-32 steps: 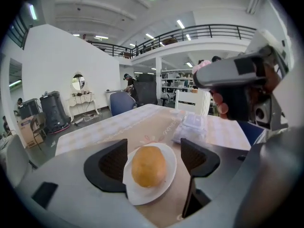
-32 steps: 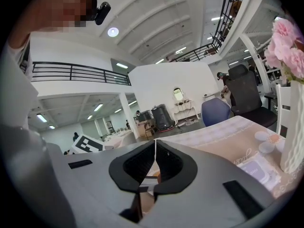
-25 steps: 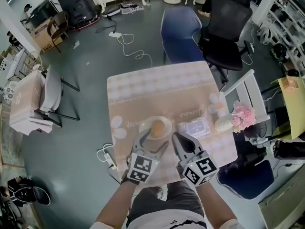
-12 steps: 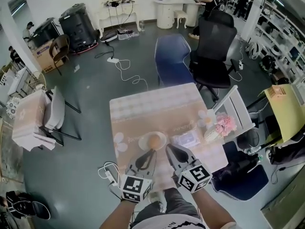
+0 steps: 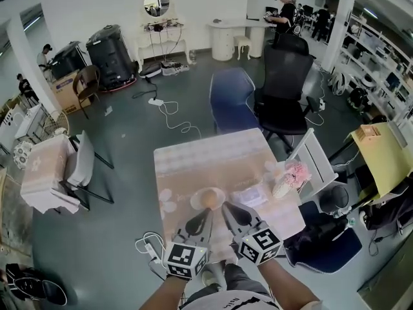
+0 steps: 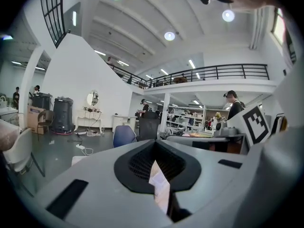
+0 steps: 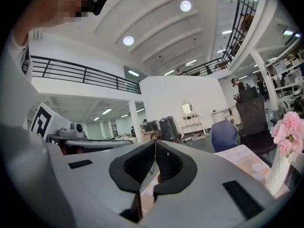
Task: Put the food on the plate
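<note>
One round, browned bun point(image 5: 210, 199) sits on the white plate point(image 5: 195, 201), close to the near edge of the tabletop point(image 5: 193, 163), so the job looks done. The left gripper point(image 5: 207, 212), just on the person's side of the plate, has its fingers point(image 6: 95, 189) pressed together on nothing. The right gripper point(image 5: 225, 206) beside it is likewise closed and empty. I'd guess the bun is light, soft and easily dented, with a dry crust that should not slip. If it needed moving, a gentle pinch across its widest part would suit. The smooth plate could skate under a push.
</note>
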Action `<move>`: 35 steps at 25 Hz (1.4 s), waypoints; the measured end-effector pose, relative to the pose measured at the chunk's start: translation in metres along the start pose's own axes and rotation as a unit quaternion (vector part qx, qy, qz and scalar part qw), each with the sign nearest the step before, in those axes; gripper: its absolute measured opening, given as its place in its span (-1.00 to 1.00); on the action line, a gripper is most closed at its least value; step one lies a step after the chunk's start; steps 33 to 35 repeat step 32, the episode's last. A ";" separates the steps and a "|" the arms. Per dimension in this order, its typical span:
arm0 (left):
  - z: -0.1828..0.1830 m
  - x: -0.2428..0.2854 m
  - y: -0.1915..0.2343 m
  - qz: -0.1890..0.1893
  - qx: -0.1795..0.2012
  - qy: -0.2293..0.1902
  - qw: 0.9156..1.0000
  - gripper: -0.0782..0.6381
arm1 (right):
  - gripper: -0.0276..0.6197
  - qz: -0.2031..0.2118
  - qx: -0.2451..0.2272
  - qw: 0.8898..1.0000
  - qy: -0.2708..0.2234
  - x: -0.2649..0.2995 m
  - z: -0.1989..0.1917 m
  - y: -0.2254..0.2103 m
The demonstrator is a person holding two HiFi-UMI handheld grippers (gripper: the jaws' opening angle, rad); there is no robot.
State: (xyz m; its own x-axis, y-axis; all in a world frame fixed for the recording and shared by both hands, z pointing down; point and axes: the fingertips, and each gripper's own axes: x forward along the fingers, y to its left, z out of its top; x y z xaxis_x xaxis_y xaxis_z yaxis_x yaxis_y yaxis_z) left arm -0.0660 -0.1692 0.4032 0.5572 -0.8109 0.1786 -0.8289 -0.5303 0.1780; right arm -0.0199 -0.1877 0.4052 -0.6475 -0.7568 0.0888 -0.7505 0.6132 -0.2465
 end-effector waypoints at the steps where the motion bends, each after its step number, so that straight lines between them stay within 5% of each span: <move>1: 0.002 -0.002 -0.002 0.001 0.001 -0.002 1.000 -0.77 | -0.87 -0.001 -0.003 1.000 -0.002 -0.002 0.003 0.002; 35: 0.007 -0.033 0.010 0.037 0.003 -0.024 0.999 -0.77 | -0.88 -0.012 -0.031 0.999 -0.006 -0.011 0.013 0.023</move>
